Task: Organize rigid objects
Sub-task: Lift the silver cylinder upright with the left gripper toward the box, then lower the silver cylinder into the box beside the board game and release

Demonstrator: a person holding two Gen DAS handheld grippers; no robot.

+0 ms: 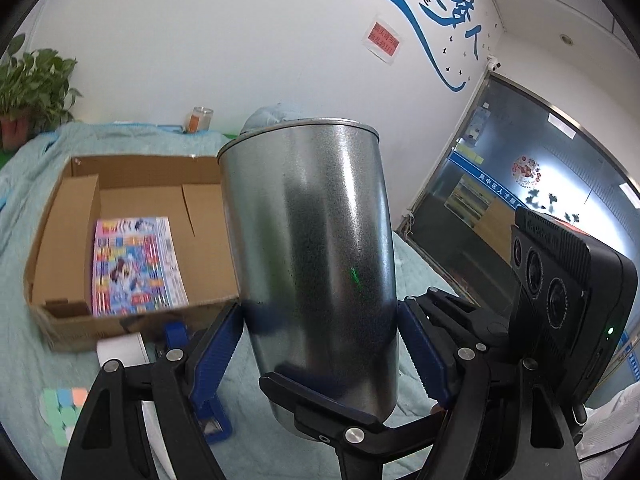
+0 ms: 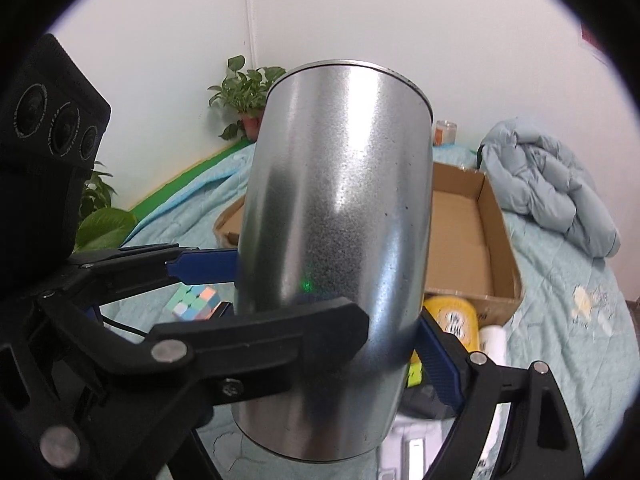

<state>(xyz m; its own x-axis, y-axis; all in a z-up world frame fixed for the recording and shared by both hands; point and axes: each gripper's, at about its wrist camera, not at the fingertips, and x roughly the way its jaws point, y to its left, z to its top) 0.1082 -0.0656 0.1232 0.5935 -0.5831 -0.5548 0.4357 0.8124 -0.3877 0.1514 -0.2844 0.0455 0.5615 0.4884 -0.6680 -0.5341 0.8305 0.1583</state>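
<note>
Both claws are clamping the tin [image 1: 316, 264] at once: my left claw [image 1: 320, 344] is squeezing its lower half between blue pads [image 1: 218, 352], and my right claw [image 2: 328, 320] is gripping the same tin from the other side, one blue pad [image 2: 438, 364] pressing its right flank. I am holding it upright, tilted a little, lifted above the quilt [image 1: 24, 356].

I am judging that I am in the carrying step, bringing the tin toward the box [image 1: 60, 224], which is lying open just beyond it with a magazine [image 1: 134, 264] flat on its floor. The next move is calling for both claws travelling together over the near wall, keeping the tin level, then lowering it onto the bare cardboard beside the magazine before either grip is letting go.

Around my fingers, a cube [image 2: 196, 300] is resting on the quilt to the left, and a yellow jar [image 2: 452, 316] and a white roll [image 2: 492, 344] are sitting against the box's front wall.

Much is being blocked. The tin is covering the middle of the box in both views, so I am unable to tell what else is lying inside. Its bottom rim is hiding behind my linkage in the left view. Further back, a jacket [image 2: 548, 184], a small glass jar [image 1: 199, 119] and plants [image 2: 248, 92] are sitting by the wall; the jar's label is too small to read.
</note>
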